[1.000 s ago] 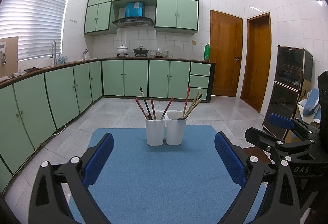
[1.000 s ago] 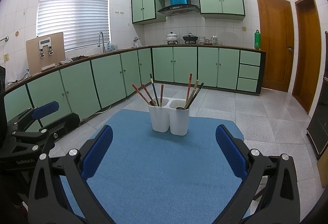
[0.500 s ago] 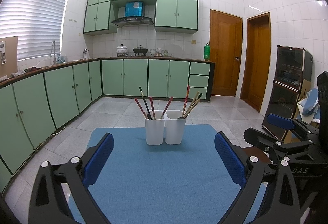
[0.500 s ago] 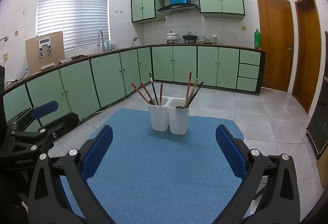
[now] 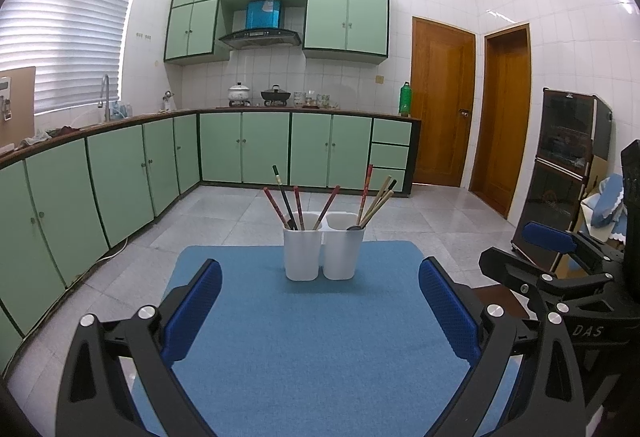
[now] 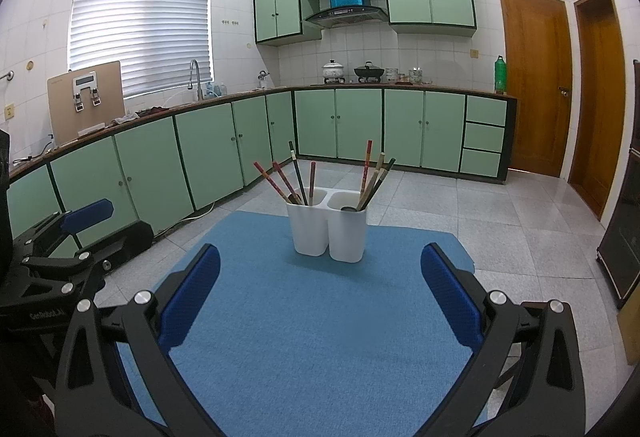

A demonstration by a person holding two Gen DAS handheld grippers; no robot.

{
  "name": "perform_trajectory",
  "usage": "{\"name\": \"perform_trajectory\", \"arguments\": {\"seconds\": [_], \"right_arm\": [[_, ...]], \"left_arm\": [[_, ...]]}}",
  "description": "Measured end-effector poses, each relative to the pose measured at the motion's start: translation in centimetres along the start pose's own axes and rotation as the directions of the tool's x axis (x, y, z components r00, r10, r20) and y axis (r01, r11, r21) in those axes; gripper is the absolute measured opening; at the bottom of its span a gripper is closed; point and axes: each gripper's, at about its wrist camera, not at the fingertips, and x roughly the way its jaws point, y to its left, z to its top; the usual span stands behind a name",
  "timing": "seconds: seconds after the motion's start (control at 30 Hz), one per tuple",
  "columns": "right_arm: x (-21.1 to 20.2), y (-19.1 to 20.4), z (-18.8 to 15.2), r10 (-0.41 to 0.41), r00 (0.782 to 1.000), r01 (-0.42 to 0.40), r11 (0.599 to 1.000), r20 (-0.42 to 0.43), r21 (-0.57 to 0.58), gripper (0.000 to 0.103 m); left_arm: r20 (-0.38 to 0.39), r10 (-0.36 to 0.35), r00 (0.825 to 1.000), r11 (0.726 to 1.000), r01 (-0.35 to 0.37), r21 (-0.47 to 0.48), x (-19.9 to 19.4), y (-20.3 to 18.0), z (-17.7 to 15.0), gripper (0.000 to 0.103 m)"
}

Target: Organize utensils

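Standing in the twin white holder (image 5: 323, 251) at centre frame, all utensils (image 5: 296, 207) fit sorted or awaiting re-sorting; left hand-held gripper (image 5: 320, 311) and right hand-held gripper (image 6: 320, 301) are spread, empty.

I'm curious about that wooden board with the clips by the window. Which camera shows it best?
The right wrist view. There the board shows whole, standing on the counter below the blinds, with its two metal clips visible. The left wrist view catches only a cropped slice of it at the picture's left edge.
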Motion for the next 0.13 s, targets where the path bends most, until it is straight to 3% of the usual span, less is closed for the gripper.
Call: {"name": "perform_trajectory", "arguments": {"seconds": [0.13], "right_arm": [[0.00, 0.01, -0.02, 0.001, 1.000, -0.001, 1.000, 0.000, 0.000, 0.097]], "left_arm": [[-0.004, 0.002, 1.000, 1.000, -0.002, -0.002, -0.13, 0.24, 0.02, 0.097]]}}
